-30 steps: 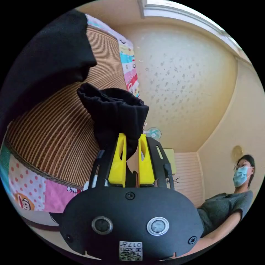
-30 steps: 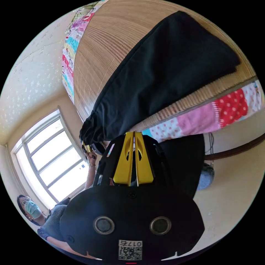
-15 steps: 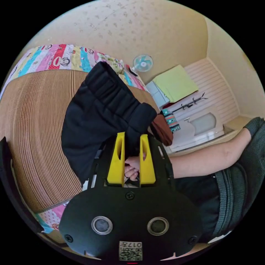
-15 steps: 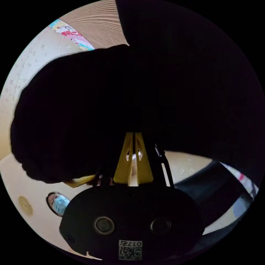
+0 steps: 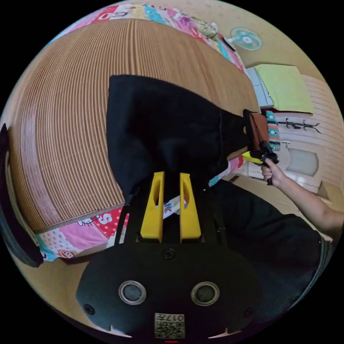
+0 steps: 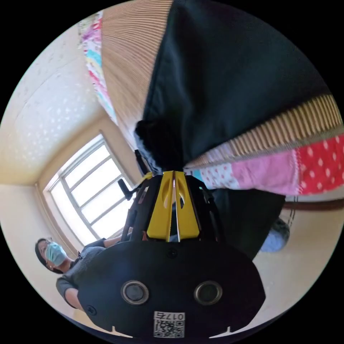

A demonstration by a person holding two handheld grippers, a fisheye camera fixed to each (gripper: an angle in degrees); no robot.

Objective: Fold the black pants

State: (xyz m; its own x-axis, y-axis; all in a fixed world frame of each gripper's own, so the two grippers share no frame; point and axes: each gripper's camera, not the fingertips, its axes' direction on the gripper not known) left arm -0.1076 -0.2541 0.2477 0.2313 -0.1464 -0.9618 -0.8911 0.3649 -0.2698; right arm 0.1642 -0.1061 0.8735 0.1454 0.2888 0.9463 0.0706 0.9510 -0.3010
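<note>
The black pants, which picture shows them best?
The left gripper view: the pants lie on the mat with most of their outline showing, and the right gripper is at their far edge. The right gripper view sees them close up, cut off by the picture's edge.

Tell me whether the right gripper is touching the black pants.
Touching. In the right gripper view the right gripper has its jaws closed together, and a bunched corner of the black pants is pinched at their tips, with the rest lying on the striped mat.
</note>
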